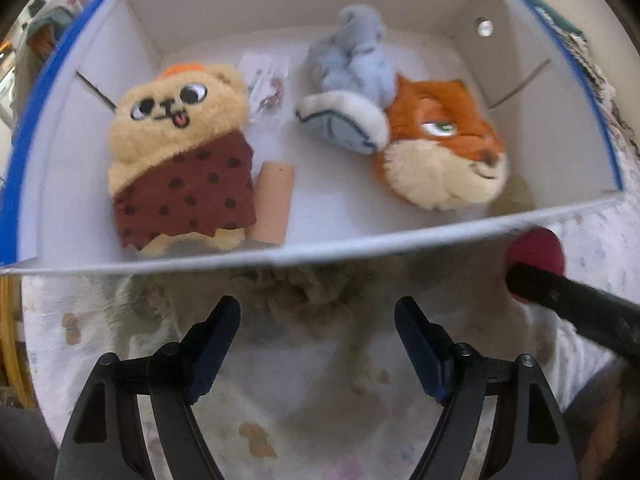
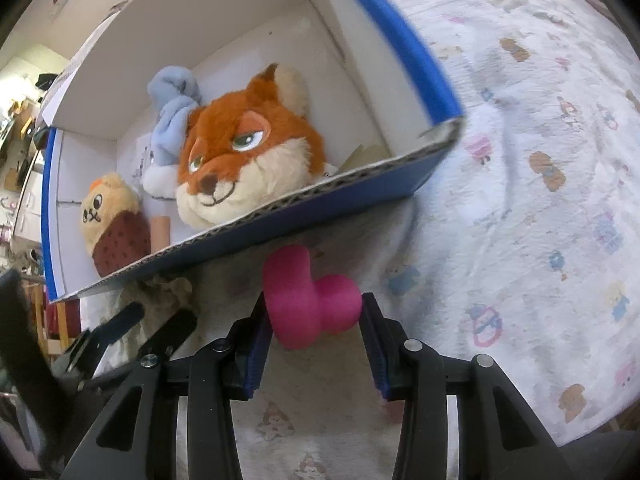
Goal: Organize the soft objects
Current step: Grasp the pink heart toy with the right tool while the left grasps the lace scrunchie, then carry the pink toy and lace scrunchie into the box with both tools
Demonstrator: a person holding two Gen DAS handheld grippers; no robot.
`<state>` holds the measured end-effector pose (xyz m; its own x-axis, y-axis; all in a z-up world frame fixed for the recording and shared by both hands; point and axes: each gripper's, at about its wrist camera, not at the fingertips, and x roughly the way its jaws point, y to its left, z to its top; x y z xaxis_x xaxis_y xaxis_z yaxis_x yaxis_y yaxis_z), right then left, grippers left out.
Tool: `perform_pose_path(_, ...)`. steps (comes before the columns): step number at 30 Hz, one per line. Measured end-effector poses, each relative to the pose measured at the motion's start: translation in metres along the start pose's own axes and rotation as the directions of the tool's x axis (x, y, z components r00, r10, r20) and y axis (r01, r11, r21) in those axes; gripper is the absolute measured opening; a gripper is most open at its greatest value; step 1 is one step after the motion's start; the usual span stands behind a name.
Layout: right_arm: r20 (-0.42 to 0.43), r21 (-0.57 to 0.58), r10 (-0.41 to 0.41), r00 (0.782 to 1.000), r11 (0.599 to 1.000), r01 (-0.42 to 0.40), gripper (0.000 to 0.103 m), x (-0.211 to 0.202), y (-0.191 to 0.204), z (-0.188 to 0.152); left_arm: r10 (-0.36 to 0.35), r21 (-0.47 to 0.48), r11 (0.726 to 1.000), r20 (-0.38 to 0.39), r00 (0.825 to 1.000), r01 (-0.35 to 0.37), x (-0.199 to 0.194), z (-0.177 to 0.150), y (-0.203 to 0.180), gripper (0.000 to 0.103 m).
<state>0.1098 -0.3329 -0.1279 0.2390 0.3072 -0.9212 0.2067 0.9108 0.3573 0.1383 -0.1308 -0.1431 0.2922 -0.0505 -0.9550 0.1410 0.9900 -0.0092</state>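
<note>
Two grippers showing. Right gripper [image 2: 316, 316] is clamping on a pink heart toy [image 2: 310, 304], jaws pressing both sides of it, holding it just outside the near wall of the box [image 2: 280, 216], over the bedsheet [image 2: 540, 160]. Left gripper [image 1: 318, 316] is hanging w/ jaws wide apart, gripping nothing, a beige fuzzy toy [image 1: 296, 288] lying just ahead of the fingertips, against the box's near wall; hard to tell what it is, blurred. Same heart toy is peeking in at right edge of left view, behind the other gripper's dark finger. Box is white inside w/ blue outside, sitting on the printed sheet. Inside: bear toy [image 1: 180, 156] in a brown spotted outfit lying at left, a peach tube [image 1: 274, 204] just beside it, a small clear packet [image 1: 266, 88] behind. Fox head [image 1: 440, 148] is lying at right, a grey-blue plush [image 1: 352, 80] touching it on its left side, partly overlapping.
</note>
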Motion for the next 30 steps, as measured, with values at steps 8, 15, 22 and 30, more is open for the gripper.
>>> perform_pose_path(8,-0.017,-0.013,-0.008,1.000,1.000,0.007,0.045,0.000,-0.003,0.000,0.000,-0.072,0.997,0.004,1.000,0.000,0.020,0.019,0.025,0.064)
perform_pose_path(15,-0.020,-0.026,-0.015,1.000,1.000,0.015,0.045,0.007,0.011,0.000,-0.020,-0.103,0.995,0.005,1.000,0.020,0.020,0.016,0.044,0.012)
perform_pose_path(22,-0.020,-0.042,-0.025,0.999,0.999,0.024,0.045,0.007,0.017,-0.011,0.002,-0.098,0.995,0.003,1.000,-0.001,0.001,-0.001,0.060,0.012)
perform_pose_path(30,0.007,-0.097,-0.022,1.000,0.995,0.022,0.045,-0.003,0.036,-0.027,0.017,-0.137,0.990,-0.001,1.000,-0.017,-0.020,-0.038,0.089,0.012)
